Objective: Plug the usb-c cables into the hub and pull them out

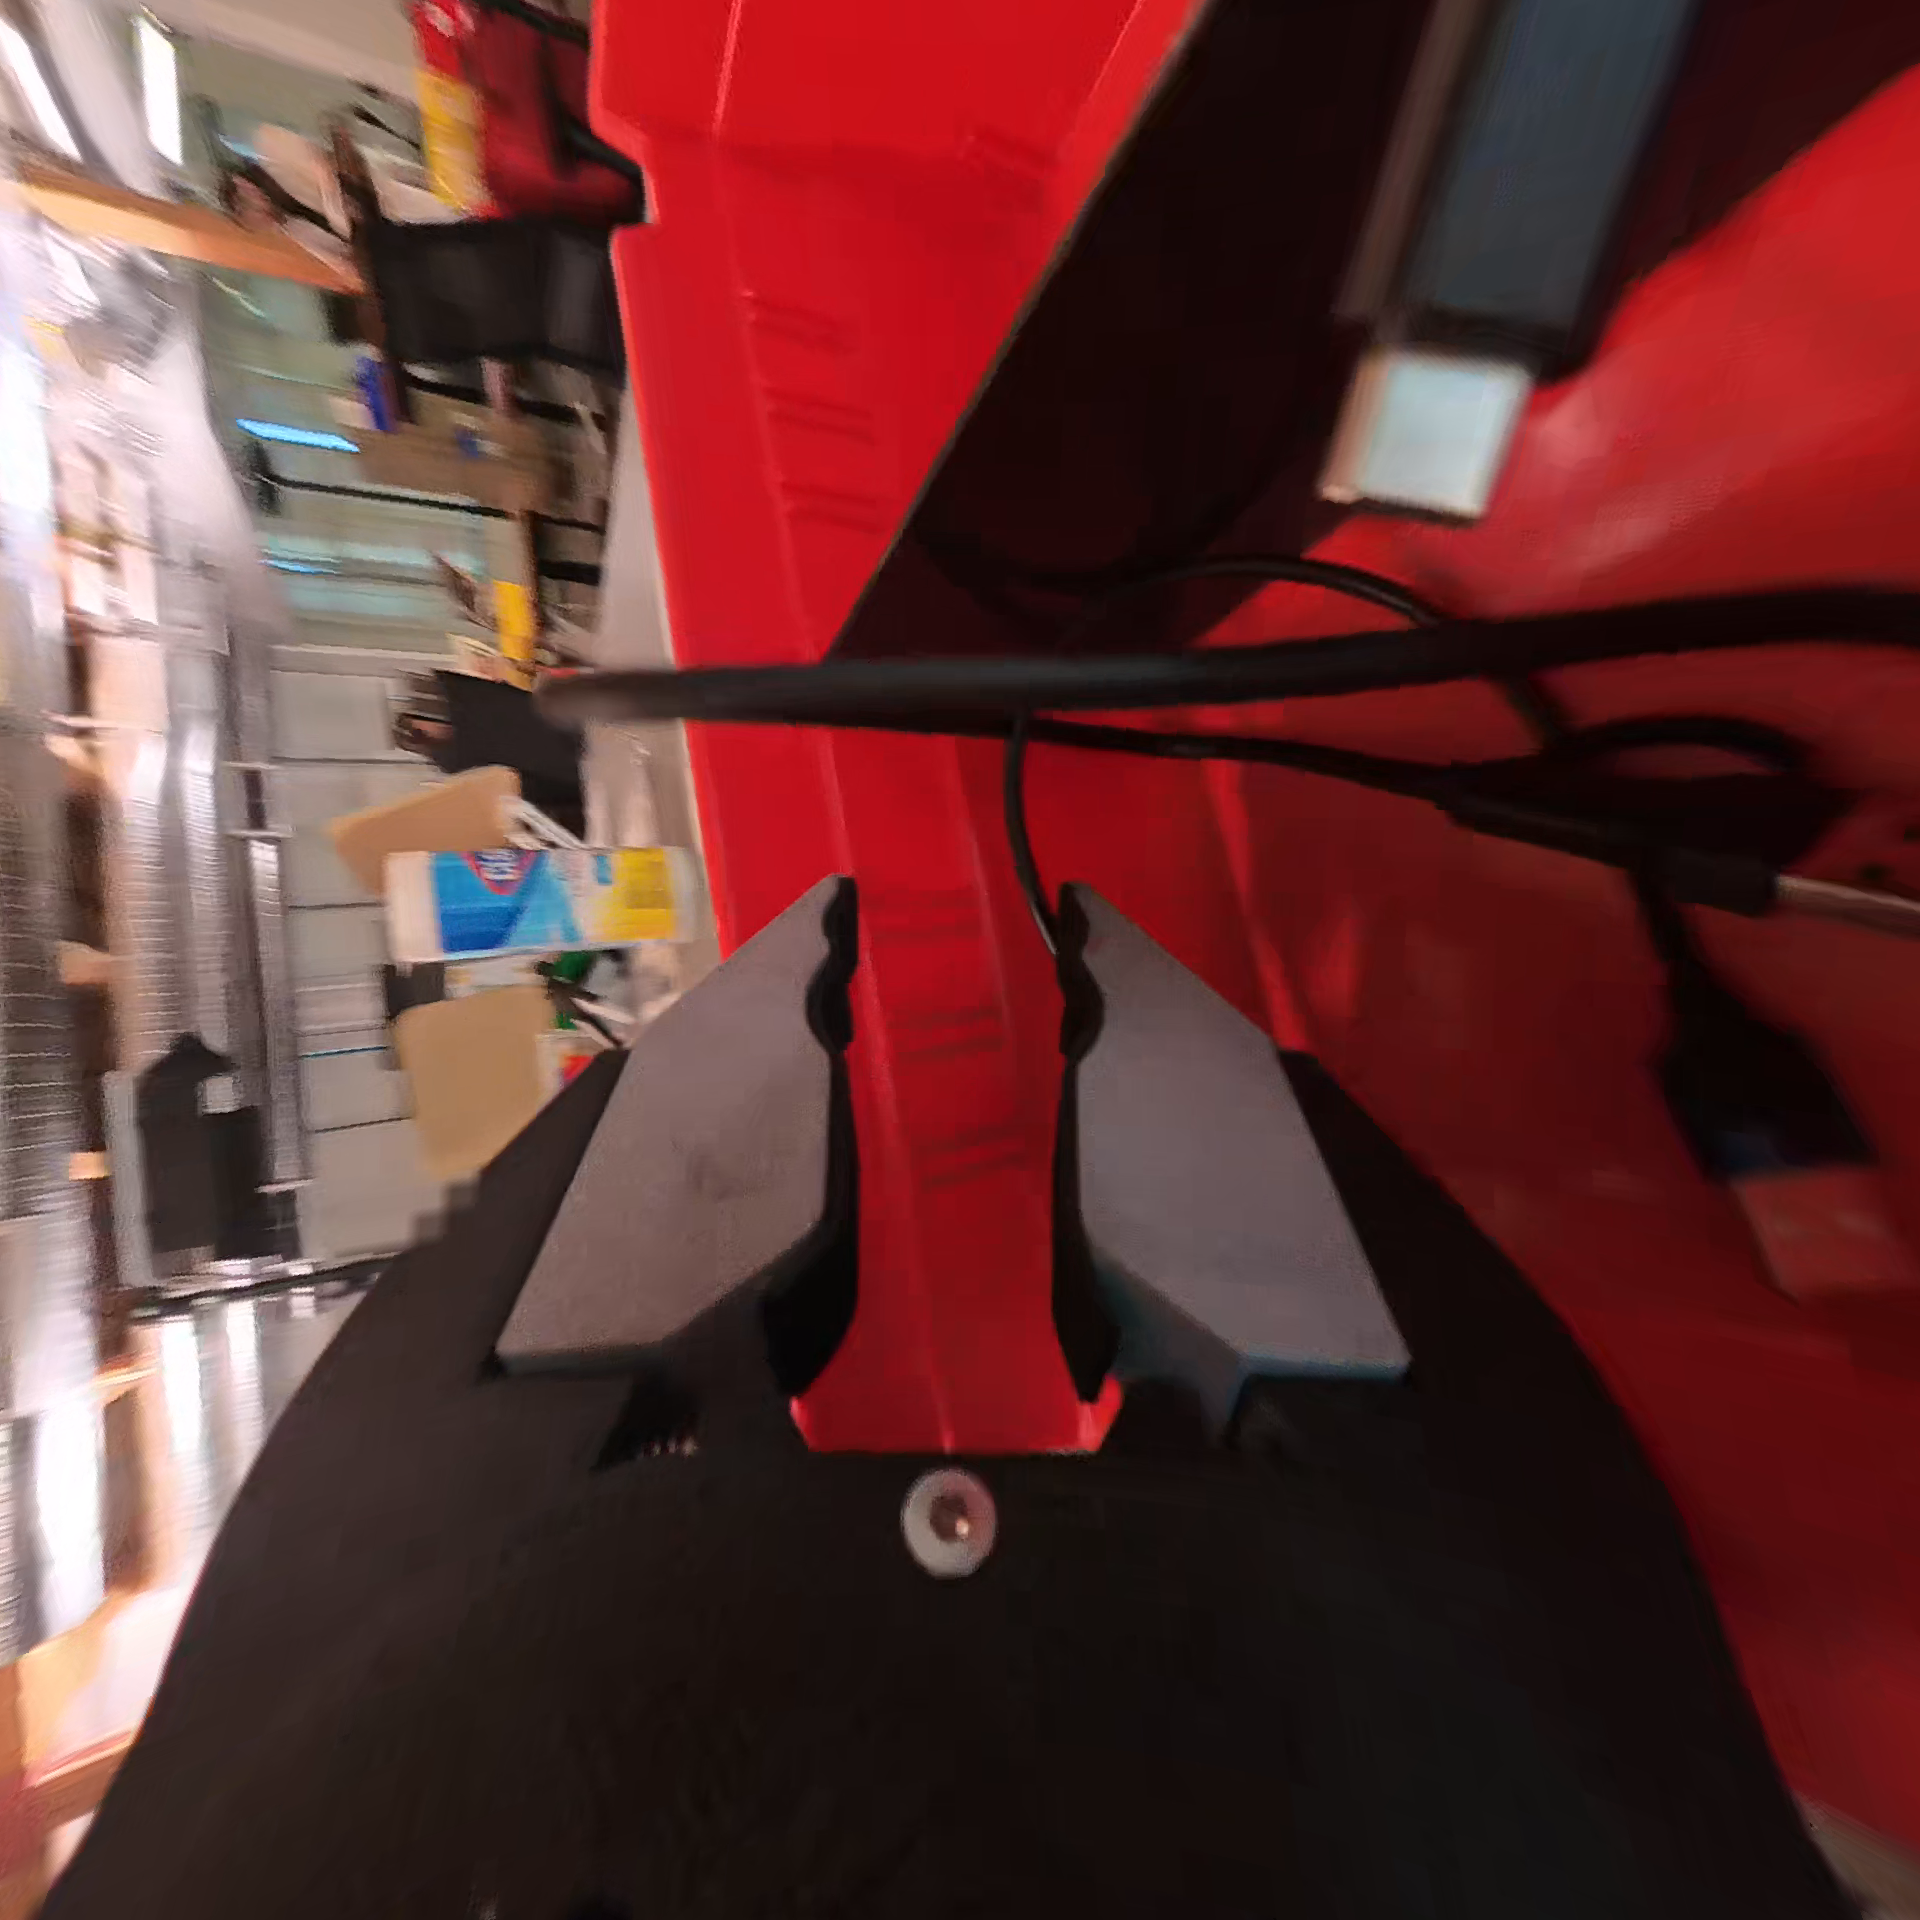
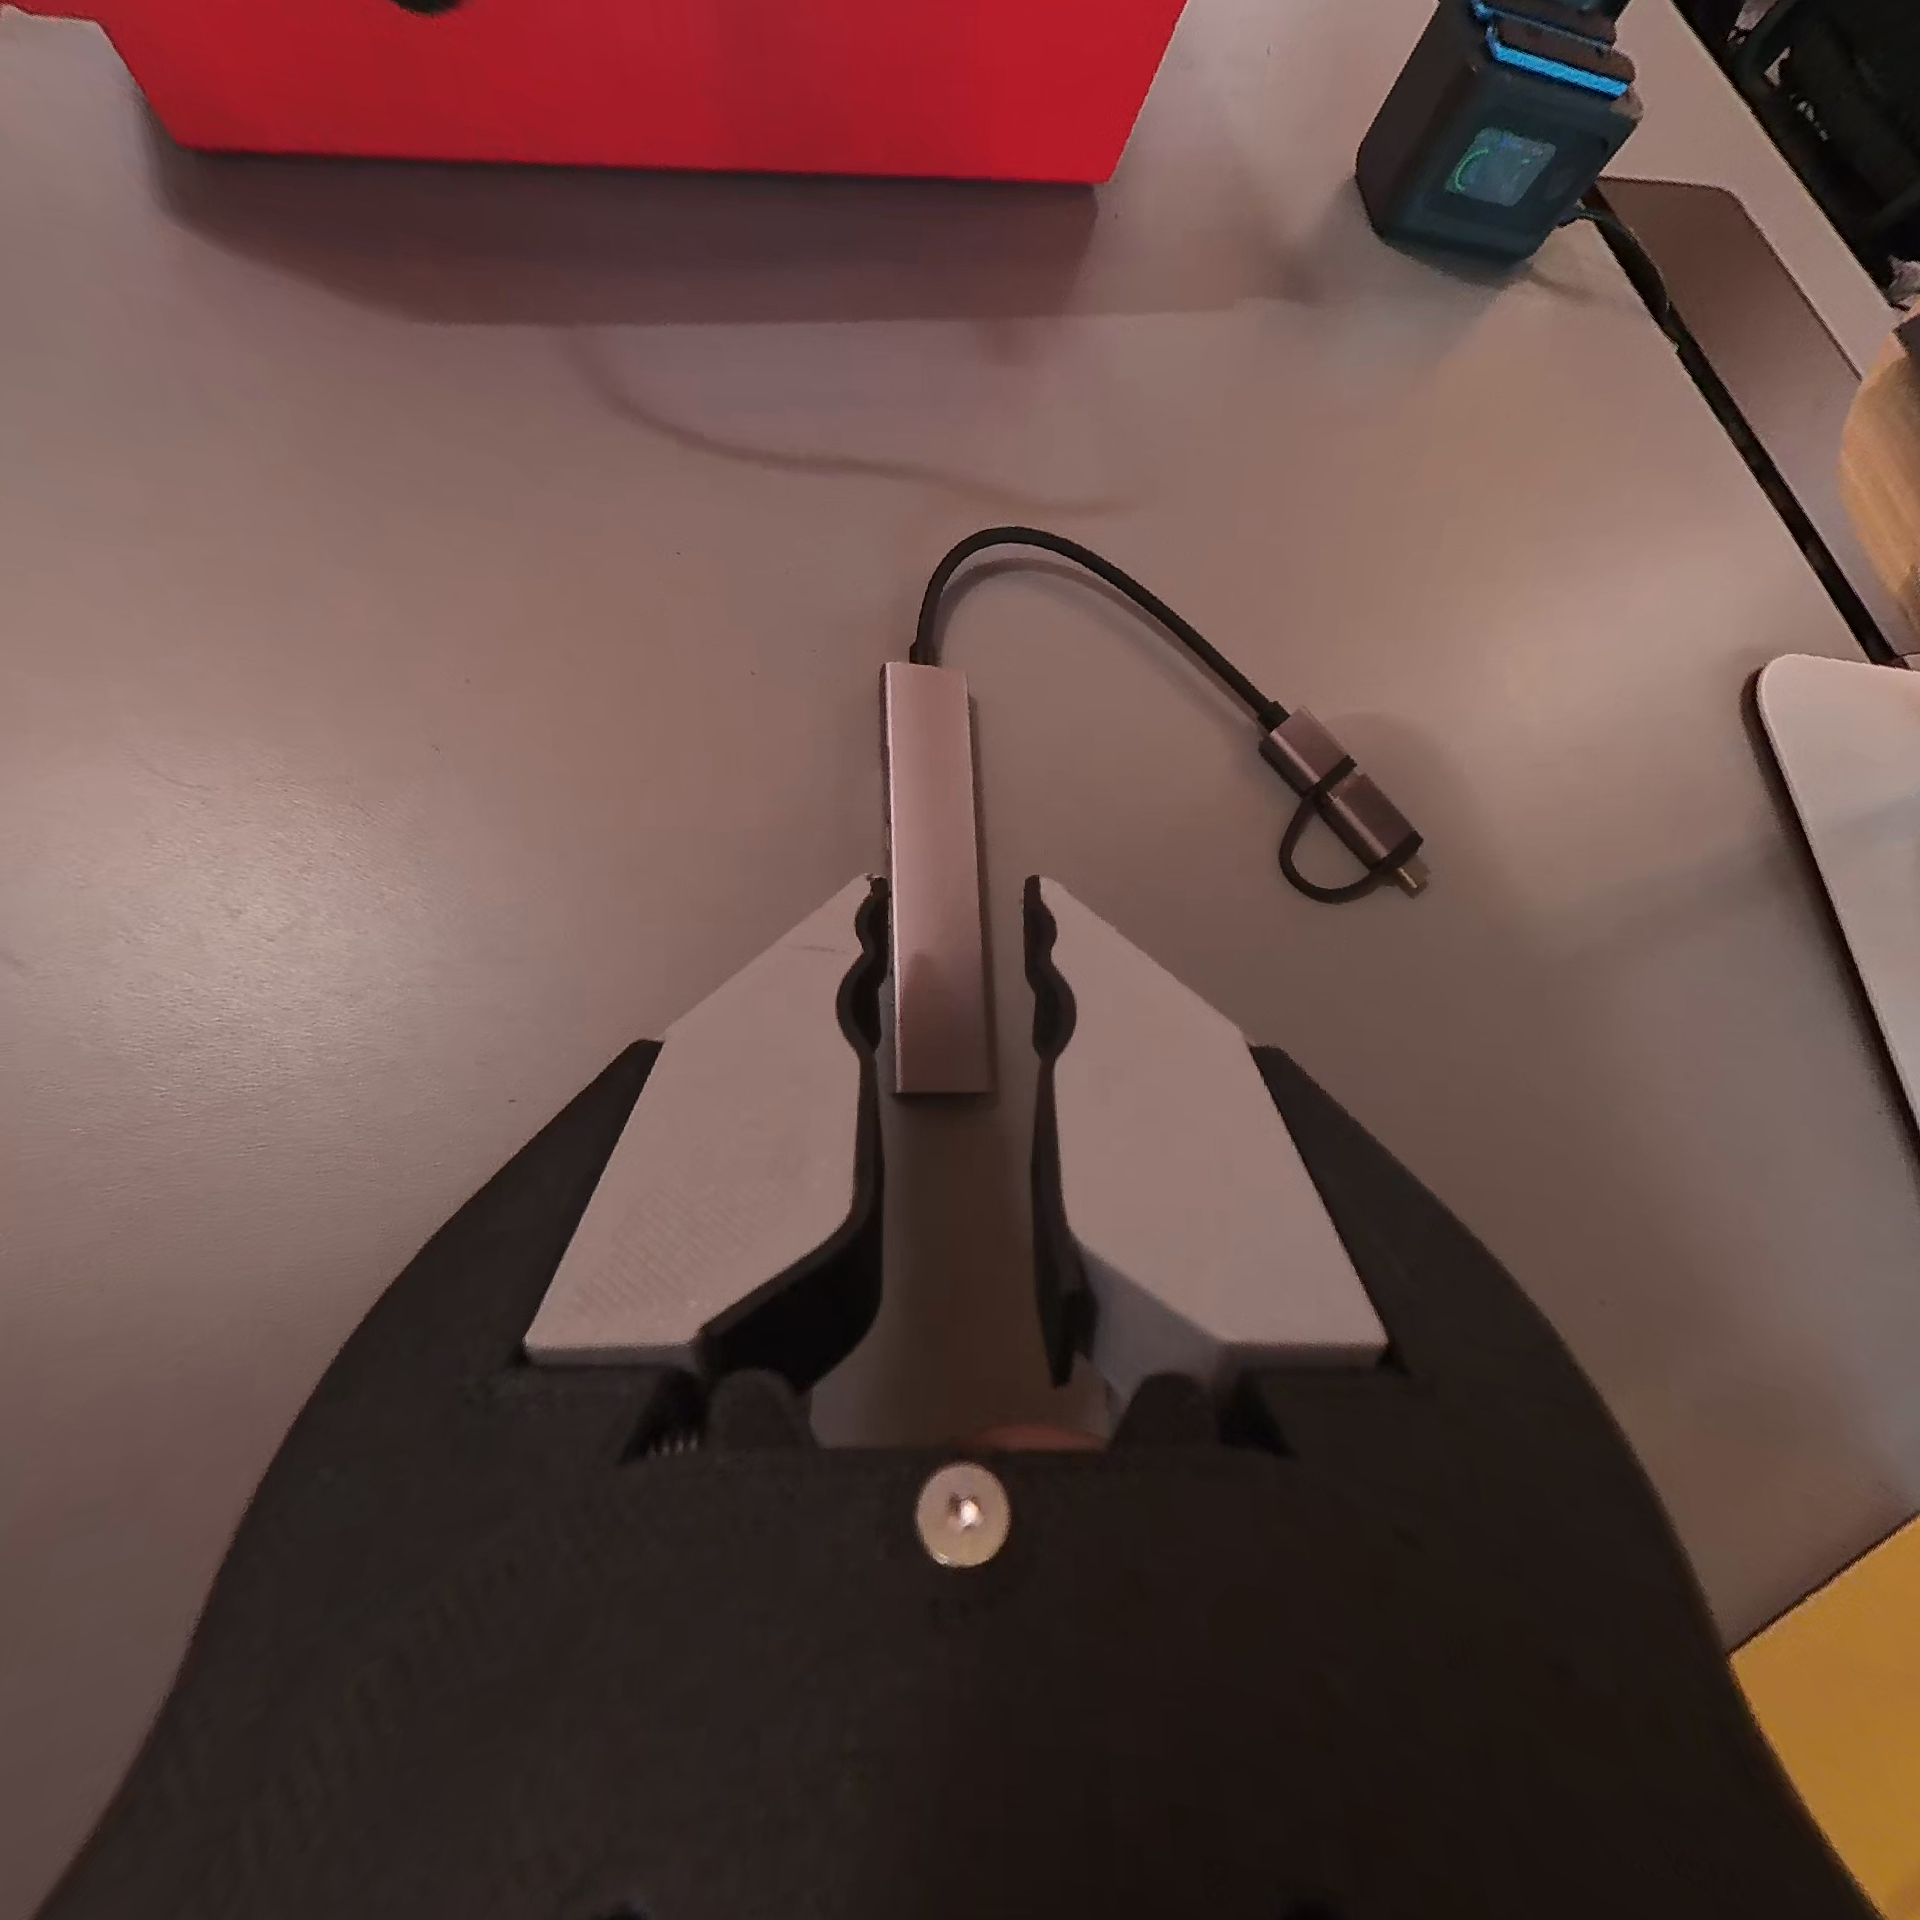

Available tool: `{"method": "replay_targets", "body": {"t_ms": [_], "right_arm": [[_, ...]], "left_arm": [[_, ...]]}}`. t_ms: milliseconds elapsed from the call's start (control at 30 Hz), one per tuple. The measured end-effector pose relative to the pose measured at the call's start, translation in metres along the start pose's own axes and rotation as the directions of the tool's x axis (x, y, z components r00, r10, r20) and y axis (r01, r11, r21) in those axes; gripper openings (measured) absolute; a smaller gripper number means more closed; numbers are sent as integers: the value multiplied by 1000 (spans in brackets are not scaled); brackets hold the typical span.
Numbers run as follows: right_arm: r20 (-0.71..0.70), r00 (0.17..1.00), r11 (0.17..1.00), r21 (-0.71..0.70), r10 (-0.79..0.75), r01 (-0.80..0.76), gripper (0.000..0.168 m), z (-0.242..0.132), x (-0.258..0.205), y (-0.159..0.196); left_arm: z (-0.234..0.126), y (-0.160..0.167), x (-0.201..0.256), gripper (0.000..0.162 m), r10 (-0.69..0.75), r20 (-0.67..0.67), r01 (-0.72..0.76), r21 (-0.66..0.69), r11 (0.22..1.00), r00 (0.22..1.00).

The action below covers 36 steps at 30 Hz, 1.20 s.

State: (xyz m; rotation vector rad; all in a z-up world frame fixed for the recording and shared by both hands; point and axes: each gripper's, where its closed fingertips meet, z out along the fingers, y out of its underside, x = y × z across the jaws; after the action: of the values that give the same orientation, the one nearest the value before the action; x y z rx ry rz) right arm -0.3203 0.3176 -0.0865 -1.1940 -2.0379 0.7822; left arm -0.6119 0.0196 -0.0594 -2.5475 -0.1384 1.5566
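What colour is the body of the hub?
Metallic grey; the hub shows best in the right wrist view.

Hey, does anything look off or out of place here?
Nothing looks damaged or spilled. The hub lies flat on the table between the open right gripper's fingers, nothing plugged in. The left gripper is open over tangled cables in a red bin.

Left gripper (image 1: 954,914): jaws parted, nothing between the fingertips, view rolled sideways.
Right gripper (image 2: 954,914): jaws parted, angled down, gripping nothing.
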Motion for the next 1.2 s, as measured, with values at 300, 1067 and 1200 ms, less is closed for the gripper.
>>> {"method": "replay_targets", "body": {"t_ms": [300,1067,1200], "right_arm": [[1,1000,1000,10,1,-1,23,-2,-1,-2],[10,1000,1000,18,12,-12,23,-2,-2,-3],[13,1000,1000,11,9,-9,23,-2,-2,-1]], "left_arm": [[9,-5,-15,1,85,160,-91,30,995,983],[-132,-60,-182,2,-453,121,323,543,775,883],[-123,-81,-160,0,-536,-253,585,483,651,806]]}}
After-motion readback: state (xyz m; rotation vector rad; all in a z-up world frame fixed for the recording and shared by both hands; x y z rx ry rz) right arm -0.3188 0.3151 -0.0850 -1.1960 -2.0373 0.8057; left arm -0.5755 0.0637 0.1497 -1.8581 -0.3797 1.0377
